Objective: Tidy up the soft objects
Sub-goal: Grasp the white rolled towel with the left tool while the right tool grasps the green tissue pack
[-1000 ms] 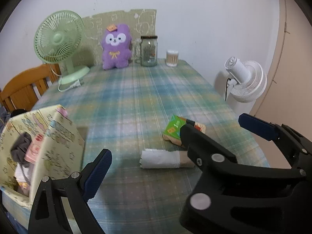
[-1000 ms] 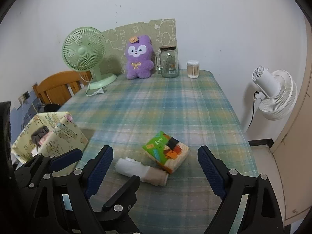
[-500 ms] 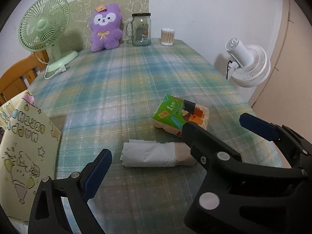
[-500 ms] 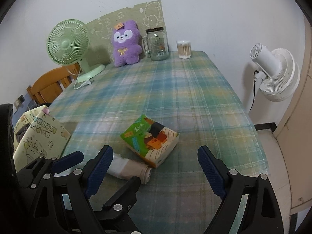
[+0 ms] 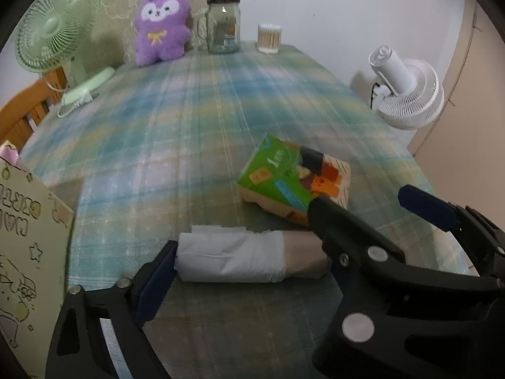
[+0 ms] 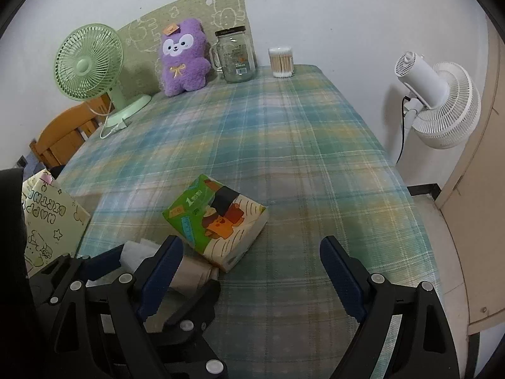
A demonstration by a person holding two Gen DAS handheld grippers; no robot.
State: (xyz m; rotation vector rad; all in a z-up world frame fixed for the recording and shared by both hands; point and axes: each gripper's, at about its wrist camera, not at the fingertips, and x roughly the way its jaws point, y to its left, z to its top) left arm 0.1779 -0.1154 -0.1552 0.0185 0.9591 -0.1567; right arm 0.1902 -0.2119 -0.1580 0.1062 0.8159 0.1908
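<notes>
left wrist view: my left tongs [image 5: 249, 271] are spread wide, pads straddling the roll [image 5: 249, 260] lying crosswise on the plaid worktop [image 5: 195, 132]; the left pad [image 5: 154, 281] looks to touch its white end, and the right side is hidden, so nothing is gripped that i can see. the tissue pack [image 5: 293, 180] lies just beyond, the bag [image 5: 28, 252] on the left.

right wrist view: my right tongs [image 6: 252, 271] are released, empty, near the tissue pack [image 6: 217, 218]; the roll [image 6: 189, 271] is at left, partly hidden.

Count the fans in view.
2. The green fan stands on the table's far left corner; the white fan stands off the table's right edge. Others may be outside both views.
</notes>
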